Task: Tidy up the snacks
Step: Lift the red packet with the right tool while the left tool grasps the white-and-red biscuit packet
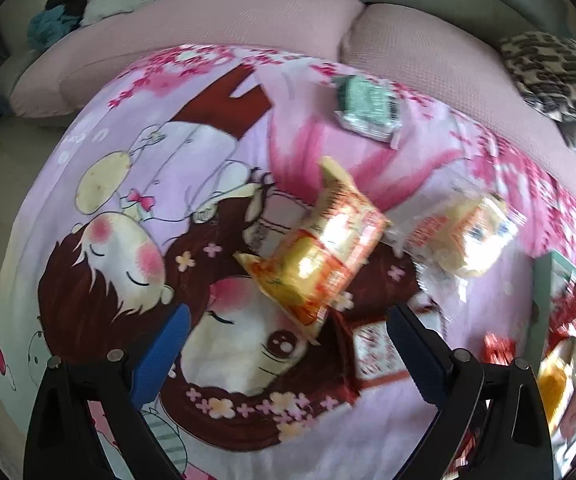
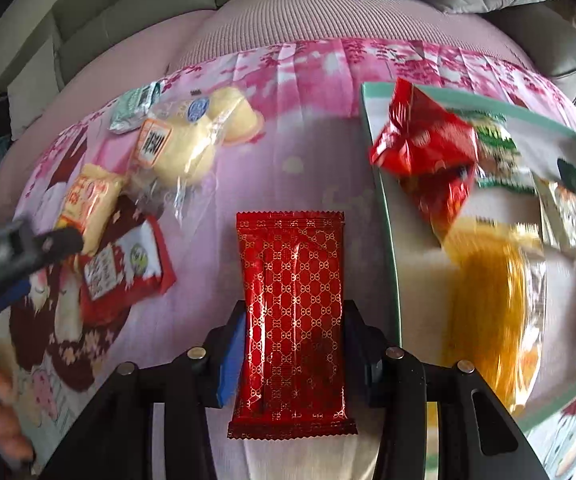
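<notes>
In the right wrist view my right gripper (image 2: 294,344) is shut on a red packet with a gold pattern (image 2: 292,280), a pad pressed against each long edge. The packet hangs over the cartoon blanket (image 2: 288,152), just left of the teal-rimmed tray (image 2: 386,216). In the left wrist view my left gripper (image 1: 288,312) stands wide open above the blanket (image 1: 127,168). The near end of a yellow-orange snack packet (image 1: 320,256) lies between its fingertips, untouched. A red-and-white packet (image 1: 376,352) lies by its right finger. The left gripper (image 2: 47,264) also shows at the right wrist view's left edge.
A clear bag of yellow buns (image 1: 460,236) and a green packet (image 1: 368,104) lie further out on the blanket. The tray holds a red bag (image 2: 424,144), a green-white packet (image 2: 500,152) and an orange packet (image 2: 496,312). Pink sofa cushions (image 1: 247,20) rise behind.
</notes>
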`<state>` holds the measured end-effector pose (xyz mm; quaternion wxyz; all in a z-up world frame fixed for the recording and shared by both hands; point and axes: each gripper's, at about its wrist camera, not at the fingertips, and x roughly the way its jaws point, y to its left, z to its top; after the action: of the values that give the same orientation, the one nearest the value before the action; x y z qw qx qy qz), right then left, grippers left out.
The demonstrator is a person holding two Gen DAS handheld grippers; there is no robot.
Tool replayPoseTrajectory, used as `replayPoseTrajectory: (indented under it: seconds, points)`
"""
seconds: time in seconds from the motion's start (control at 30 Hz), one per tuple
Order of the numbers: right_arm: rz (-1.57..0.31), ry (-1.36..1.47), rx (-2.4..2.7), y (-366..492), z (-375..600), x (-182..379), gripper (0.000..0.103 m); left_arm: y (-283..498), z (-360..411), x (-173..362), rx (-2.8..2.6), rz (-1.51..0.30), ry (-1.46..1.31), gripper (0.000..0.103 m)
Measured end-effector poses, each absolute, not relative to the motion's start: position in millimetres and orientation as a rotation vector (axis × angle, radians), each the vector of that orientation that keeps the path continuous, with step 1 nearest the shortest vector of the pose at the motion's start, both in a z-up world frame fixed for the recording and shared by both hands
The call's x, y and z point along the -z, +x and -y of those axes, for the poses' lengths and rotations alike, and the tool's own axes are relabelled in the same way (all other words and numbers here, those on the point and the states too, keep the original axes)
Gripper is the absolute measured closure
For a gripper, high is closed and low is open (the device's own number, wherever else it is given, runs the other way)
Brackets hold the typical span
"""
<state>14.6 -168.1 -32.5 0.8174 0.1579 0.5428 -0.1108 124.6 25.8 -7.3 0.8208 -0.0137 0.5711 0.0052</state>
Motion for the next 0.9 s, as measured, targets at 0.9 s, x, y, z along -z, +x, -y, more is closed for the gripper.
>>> replayPoseTrajectory:
  seconds: [0.9]
  points:
    - [-1.182,0.379,0.200,1.0,173.4,32.1,0.055,91.1,-33.3,23.5,0.035,-1.342,-0.098,0.005]
